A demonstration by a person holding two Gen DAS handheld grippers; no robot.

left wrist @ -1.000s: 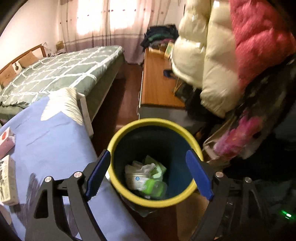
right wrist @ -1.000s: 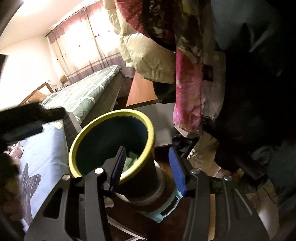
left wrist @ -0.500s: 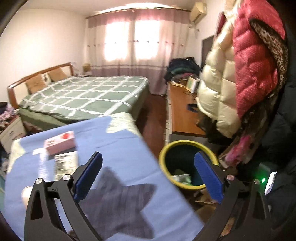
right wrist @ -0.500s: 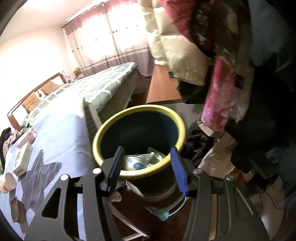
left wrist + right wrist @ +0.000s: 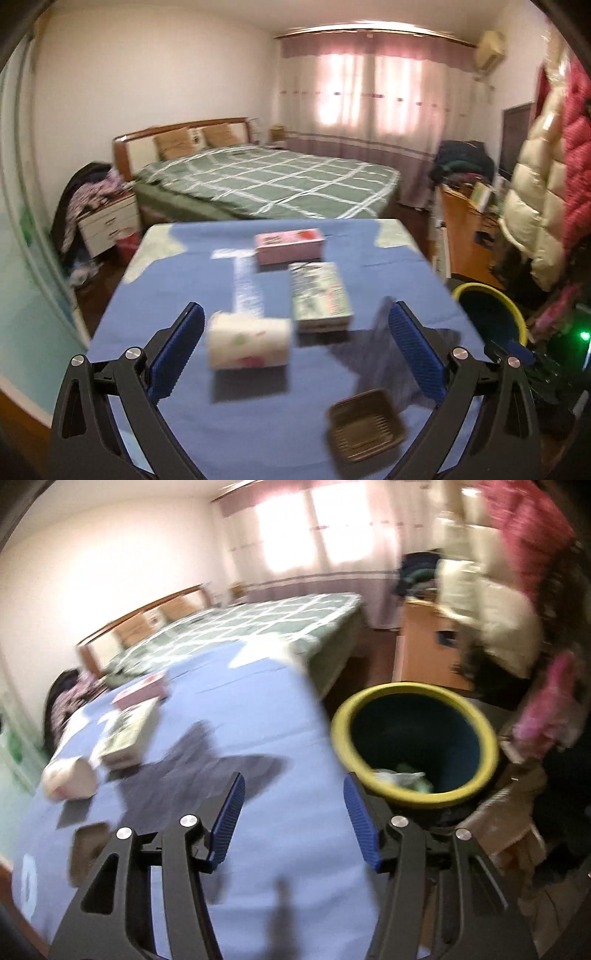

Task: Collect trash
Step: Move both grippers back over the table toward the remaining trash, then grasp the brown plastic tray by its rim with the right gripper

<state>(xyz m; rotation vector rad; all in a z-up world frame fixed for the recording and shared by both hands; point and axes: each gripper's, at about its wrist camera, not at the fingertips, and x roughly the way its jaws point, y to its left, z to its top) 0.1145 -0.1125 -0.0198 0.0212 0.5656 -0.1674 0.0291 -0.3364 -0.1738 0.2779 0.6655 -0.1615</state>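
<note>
Since a second ago our left gripper [image 5: 295, 350] has swung away from the round dark bin with the yellow rim [image 5: 491, 314] and now faces the table under its blue cloth [image 5: 192, 258]; our right gripper [image 5: 293, 818] has pulled back too, so the bin [image 5: 413, 742] sits ahead and to its right rather than between its fingers.

The left jaws stand wide with nothing held. Between them, lying on the cloth, we see a white paper-wrapped roll with pink and green print [image 5: 248, 344], blurred. Just beyond it lies a flat green and white packet [image 5: 319, 295], and beyond that a pink rectangular box [image 5: 289, 245]. A small brown ribbed plastic tray [image 5: 365, 424] lies nearer, toward the right finger.

The right jaws are opening — about half wide, with only blue cloth behind them. The bin stands on the floor just off the table's right edge, with crumpled white and green trash [image 5: 404, 779] in it. A green checked bed [image 5: 273, 184] stands beyond the table — puffy coats [image 5: 532, 221] hang at the right.
</note>
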